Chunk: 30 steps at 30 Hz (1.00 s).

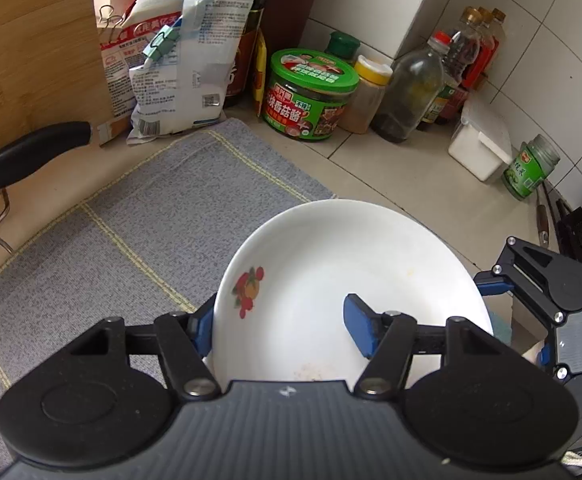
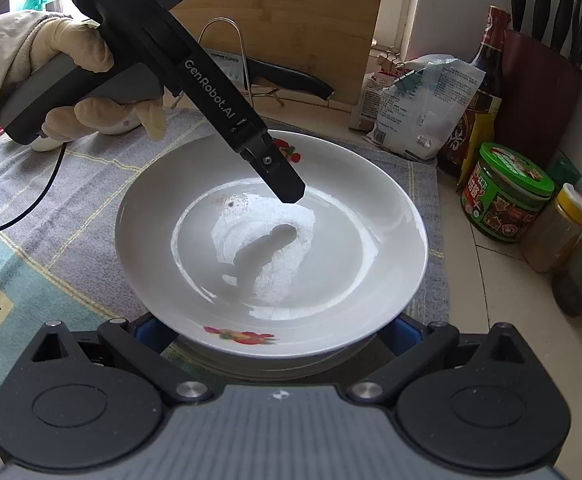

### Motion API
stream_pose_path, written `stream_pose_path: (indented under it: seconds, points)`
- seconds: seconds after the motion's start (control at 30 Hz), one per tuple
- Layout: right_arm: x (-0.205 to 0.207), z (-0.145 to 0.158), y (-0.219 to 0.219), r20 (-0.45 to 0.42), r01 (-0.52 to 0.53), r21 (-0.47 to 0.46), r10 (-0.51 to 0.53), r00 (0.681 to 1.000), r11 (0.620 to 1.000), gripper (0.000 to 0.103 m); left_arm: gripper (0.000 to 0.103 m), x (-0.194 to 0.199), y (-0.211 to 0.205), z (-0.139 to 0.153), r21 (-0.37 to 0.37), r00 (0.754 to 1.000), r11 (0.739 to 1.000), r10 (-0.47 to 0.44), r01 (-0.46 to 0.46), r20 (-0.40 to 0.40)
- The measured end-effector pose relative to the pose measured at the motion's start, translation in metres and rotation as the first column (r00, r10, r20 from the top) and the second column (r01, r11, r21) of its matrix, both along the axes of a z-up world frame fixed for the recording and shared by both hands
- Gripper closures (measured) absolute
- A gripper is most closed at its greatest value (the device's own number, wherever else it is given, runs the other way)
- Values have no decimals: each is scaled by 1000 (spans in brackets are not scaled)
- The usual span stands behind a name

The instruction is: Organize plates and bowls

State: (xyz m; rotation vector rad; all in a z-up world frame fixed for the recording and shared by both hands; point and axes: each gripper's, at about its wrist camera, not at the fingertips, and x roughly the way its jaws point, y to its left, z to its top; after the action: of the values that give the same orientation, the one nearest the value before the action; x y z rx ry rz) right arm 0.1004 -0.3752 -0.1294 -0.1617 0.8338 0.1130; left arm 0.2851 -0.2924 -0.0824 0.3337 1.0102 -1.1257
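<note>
So the white plate (image 2: 331, 280) with the fruit print sits on top of a stack on the grey cloth (image 1: 131, 200) on the desk (image 1: 391, 168). The left tongs (image 1: 279, 328), held by a gloved hand (image 2: 71, 52), are spread a bit. They straddle the plate's rim at its 10 o'clock in the right wrist view without pinching it. The right tongs (image 2: 275, 332) stand wide at 6 o'clock, pads tucked under the rim, so I can't tell if they grip. A green-lidded jar (image 2: 507, 192) is at the plate's 2 o'clock.
</note>
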Motion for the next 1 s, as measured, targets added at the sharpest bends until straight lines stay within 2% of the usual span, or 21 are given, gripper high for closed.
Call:
stream_pose_path:
  seconds: [0.3, 0.47, 0.83, 1.0]
  points:
    - [6, 1, 0, -43, -1, 25, 2, 999, 1000, 0, 40, -4, -1, 3, 37, 999, 999, 15, -16, 39]
    - [9, 1, 2, -60, 8, 13, -7, 998, 1000, 0, 39, -11, -8, 3, 77, 995, 997, 5, -12, 100]
    - [16, 2, 2, -131, 81, 3, -80, 988, 997, 0, 35, -15, -9, 1, 107, 991, 994, 9, -23, 131]
    - [15, 1, 4, -124, 74, -15, -76, 989, 997, 0, 33, -15, -10, 0, 112, 990, 994, 4, -20, 138]
